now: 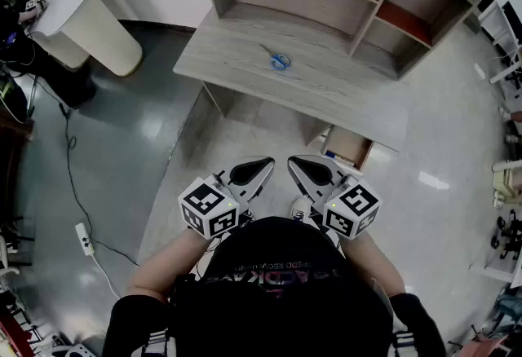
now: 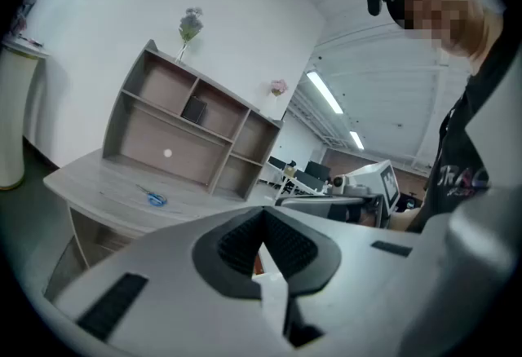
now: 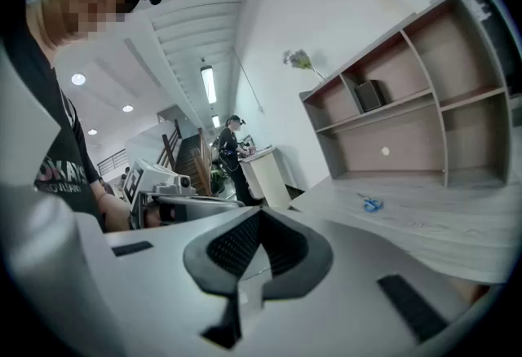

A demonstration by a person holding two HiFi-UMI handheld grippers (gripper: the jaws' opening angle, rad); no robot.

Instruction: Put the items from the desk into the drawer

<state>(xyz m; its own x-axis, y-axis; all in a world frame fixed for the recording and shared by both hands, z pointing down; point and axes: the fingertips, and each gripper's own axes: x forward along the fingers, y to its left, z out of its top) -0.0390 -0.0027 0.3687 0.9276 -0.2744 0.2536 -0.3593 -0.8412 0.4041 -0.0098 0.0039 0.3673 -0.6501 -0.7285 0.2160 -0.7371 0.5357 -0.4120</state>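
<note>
**Scissors (image 1: 279,61): one item on the surface, straight up-frame of both grippers**

1. Surface (image 1: 342,90). Grey wood-grain desk top running from the middle to the right of the head view, with an open shelf unit along its far edge. It carries the scissors and nothing else that can be made out.
2. Drawer (image 1: 349,145). Pulled open under the surface's near edge, right of centre. It is below and to the right of the scissors, on the right gripper's side.
3. Left gripper (image 1: 270,160). Held close to the body at lower centre and well apart from the surface. Jaws together, nothing between them.
4. Right gripper (image 1: 291,160). Just beside the left one and equally far back. Jaws fully closed and empty.
5. Scissors. Blue-handled, lying flat mid-surface. The long axis runs diagonally, blades toward upper left and handles toward lower right. They sit almost on the line between the two grippers, so neither is plainly nearer. The drawer's position probably favours the right.
</note>
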